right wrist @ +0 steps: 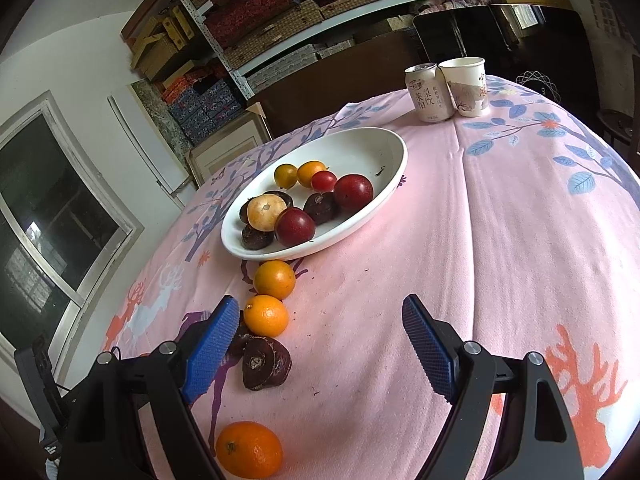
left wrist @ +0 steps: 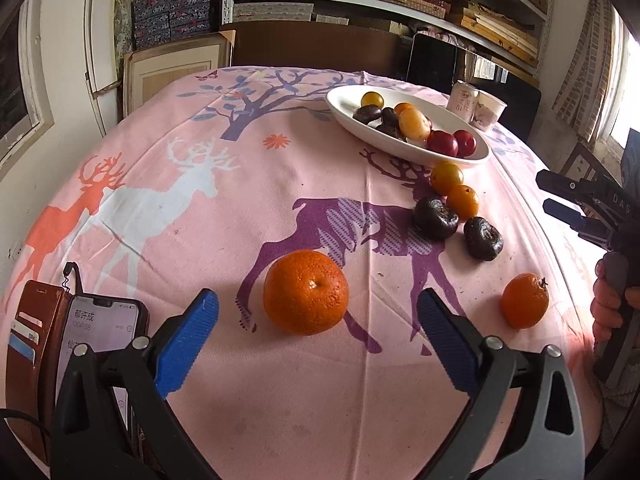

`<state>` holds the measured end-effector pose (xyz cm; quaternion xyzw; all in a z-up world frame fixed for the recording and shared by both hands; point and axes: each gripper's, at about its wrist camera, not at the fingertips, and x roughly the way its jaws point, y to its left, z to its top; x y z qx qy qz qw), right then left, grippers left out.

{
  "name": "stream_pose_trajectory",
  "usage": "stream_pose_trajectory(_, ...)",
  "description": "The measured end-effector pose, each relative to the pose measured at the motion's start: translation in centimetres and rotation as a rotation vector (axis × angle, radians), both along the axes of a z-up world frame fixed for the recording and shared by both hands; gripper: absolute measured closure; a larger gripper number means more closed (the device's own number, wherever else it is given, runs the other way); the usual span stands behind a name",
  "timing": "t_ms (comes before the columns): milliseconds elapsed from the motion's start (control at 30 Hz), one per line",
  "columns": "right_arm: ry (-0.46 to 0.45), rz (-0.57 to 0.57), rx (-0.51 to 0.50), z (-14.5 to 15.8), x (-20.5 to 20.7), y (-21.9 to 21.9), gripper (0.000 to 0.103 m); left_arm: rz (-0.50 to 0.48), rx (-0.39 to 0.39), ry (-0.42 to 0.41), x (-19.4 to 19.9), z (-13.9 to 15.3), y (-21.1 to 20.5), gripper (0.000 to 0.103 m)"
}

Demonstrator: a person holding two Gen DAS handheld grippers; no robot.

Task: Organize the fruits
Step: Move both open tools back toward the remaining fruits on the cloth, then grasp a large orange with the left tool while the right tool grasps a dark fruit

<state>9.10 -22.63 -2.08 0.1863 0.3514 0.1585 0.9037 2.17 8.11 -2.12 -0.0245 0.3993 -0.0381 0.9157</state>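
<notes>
Large mandarin (left wrist: 306,292) on pink surface (left wrist: 280,400) just ahead of left gripper (left wrist: 318,340), fingers wide, empty. Right gripper (right wrist: 320,346) wide too. Likely light, firm, rollable; grip across middle, gently.

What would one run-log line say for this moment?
left gripper: open, large orange ahead | right gripper: open, empty | white dish: partly filled | loose fruit remains

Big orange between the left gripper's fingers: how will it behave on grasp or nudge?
The big orange looks round and sits free on the cloth, so a nudge would probably roll it. Its pebbled peel should give the ribbed blue pads decent friction. It looks firm, though a hard squeeze might bruise it.
</notes>
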Motion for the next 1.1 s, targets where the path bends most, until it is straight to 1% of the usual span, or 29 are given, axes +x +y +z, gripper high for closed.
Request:
stream_pose_trajectory(33, 0.001, 0.007, -0.004, 0.0, 0.0, 0.1, 0.019, -0.003, -0.004, 0.005, 0.0, 0.0, 0.0, 0.018)
stream_pose_trajectory(67, 0.003, 0.014, -0.007, -0.1, 0.0, 0.3, 0.019, -0.005, -0.01, 0.015, 0.1, -0.1, 0.2, 0.031)
stream_pose_trajectory(133, 0.012, 0.038, -0.006, -0.2, 0.0, 0.7, 0.019, -0.005, -0.031, 0.043, 0.5, -0.5, 0.5, 0.039)
stream_pose_trajectory(167, 0.019, 0.057, -0.002, -0.2, 0.0, 1.0, 0.019, -0.005, -0.046, 0.054, 0.7, -0.7, 0.7, 0.041)
stream_pose_trajectory(233, 0.038, 0.105, 0.008, -0.5, 0.0, 1.7, 0.019, -0.004, -0.061, 0.067, 0.9, -0.9, 0.8, 0.041)
stream_pose_trajectory(333, 0.07, 0.18, 0.02, -0.9, 0.0, 2.8, 0.02, -0.013, -0.058, 0.084, 1.2, -1.1, 0.5, 0.041)
stream_pose_trajectory(400, 0.084, 0.211, 0.007, -1.2, 0.0, 3.7, 0.023, -0.011, -0.054, 0.091, 1.4, -1.2, 0.3, 0.041)
stream_pose_trajectory(533, 0.109, 0.237, -0.024, -1.8, 0.1, 5.0, 0.033, -0.005, -0.092, 0.097, 1.9, -1.3, 0.7, 0.041)
stream_pose_trajectory(567, 0.112, 0.242, -0.036, -1.9, 0.1, 5.3, 0.035, 0.001, -0.102, 0.095, 1.9, -1.4, 0.9, 0.043)
stream_pose_trajectory(633, 0.111, 0.249, -0.081, -2.0, 0.1, 6.2, 0.037, 0.012, -0.123, 0.091, 2.1, -1.3, 1.2, 0.047)
stream_pose_trajectory(733, 0.092, 0.262, -0.167, -2.2, -0.1, 7.5, 0.041, 0.018, -0.144, 0.097, 2.4, -1.5, 1.4, 0.048)
stream_pose_trajectory(833, 0.098, 0.271, -0.268, -2.8, 0.0, 9.1, 0.054, 0.025, -0.153, 0.097, 2.8, -1.5, 1.4, 0.048)
stream_pose_trajectory(867, 0.086, 0.263, -0.301, -2.8, 0.0, 9.4, 0.061, 0.026, -0.155, 0.098, 2.9, -1.6, 1.3, 0.048)
stream_pose_trajectory(900, 0.083, 0.266, -0.316, -2.8, 0.0, 9.6, 0.061, 0.027, -0.157, 0.097, 3.0, -1.6, 1.3, 0.049)
stream_pose_trajectory(933, 0.079, 0.269, -0.317, -2.8, -0.1, 9.7, 0.061, 0.027, -0.158, 0.097, 3.0, -1.6, 1.3, 0.052)
stream_pose_trajectory(967, 0.078, 0.271, -0.31, -2.8, -0.1, 9.6, 0.061, 0.023, -0.161, 0.099, 3.0, -1.6, 1.3, 0.057)
stream_pose_trajectory(1100, 0.064, 0.262, -0.262, -2.4, -0.3, 8.6, 0.061, -0.003, -0.16, 0.09, 2.9, -1.5, 0.8, 0.058)
